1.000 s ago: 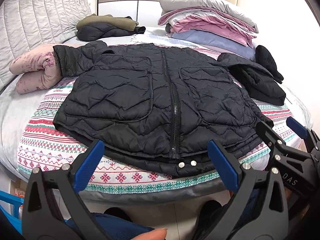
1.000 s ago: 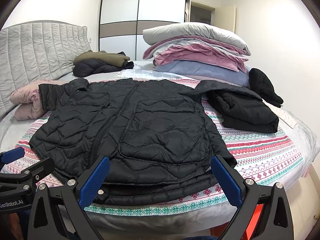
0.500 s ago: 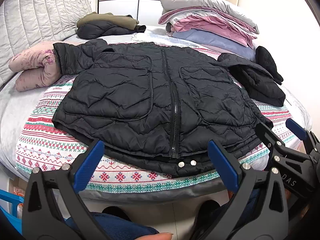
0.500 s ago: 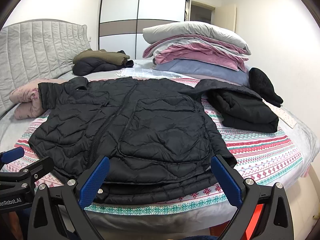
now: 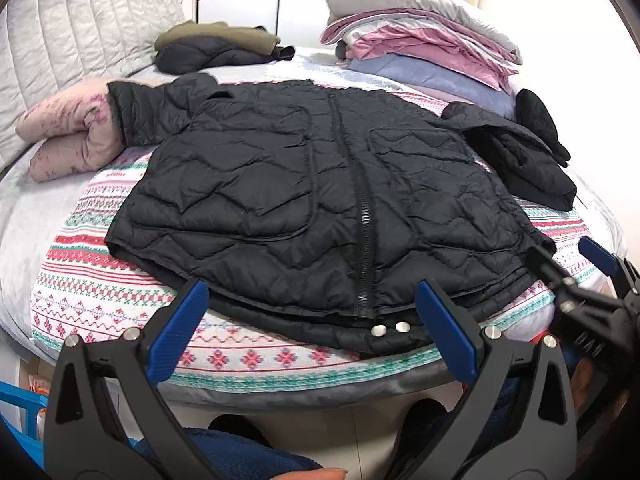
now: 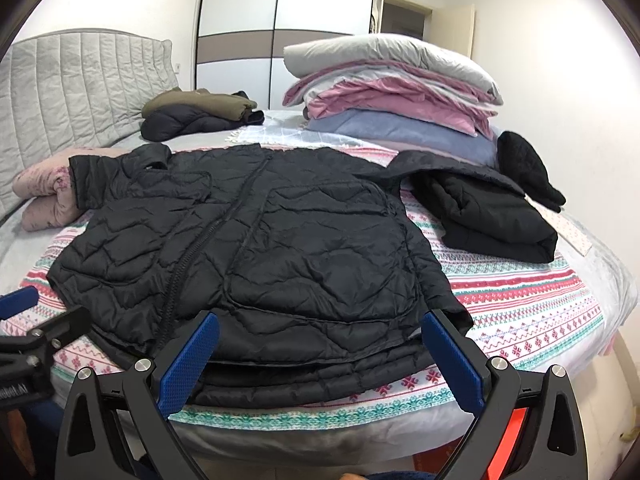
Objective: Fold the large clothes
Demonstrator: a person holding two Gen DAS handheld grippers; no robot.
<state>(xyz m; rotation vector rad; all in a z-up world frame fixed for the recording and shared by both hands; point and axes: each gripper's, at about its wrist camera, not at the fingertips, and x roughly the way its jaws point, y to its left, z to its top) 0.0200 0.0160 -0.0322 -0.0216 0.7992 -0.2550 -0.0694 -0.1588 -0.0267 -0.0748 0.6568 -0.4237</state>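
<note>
A black quilted jacket (image 5: 320, 200) lies flat and zipped on the bed, hem toward me; it also shows in the right wrist view (image 6: 280, 260). Its left sleeve (image 5: 144, 116) lies over a pink bundle. My left gripper (image 5: 312, 336) is open and empty, just short of the hem near the snap buttons. My right gripper (image 6: 320, 364) is open and empty at the hem's right part. Each gripper shows at the edge of the other's view: the right one in the left wrist view (image 5: 576, 276) and the left one in the right wrist view (image 6: 36, 316).
A patterned blanket (image 5: 100, 288) covers the bed. A folded black jacket (image 6: 492, 212) lies right of the jacket. Stacked bedding (image 6: 392, 92) and folded olive and black clothes (image 6: 196, 116) sit at the back. A pink bundle (image 5: 68, 128) lies left. A blue basket (image 5: 16, 412) stands below left.
Both grippers have moved slightly closer to the jacket's hem. Both stay open and the jacket has not moved.
</note>
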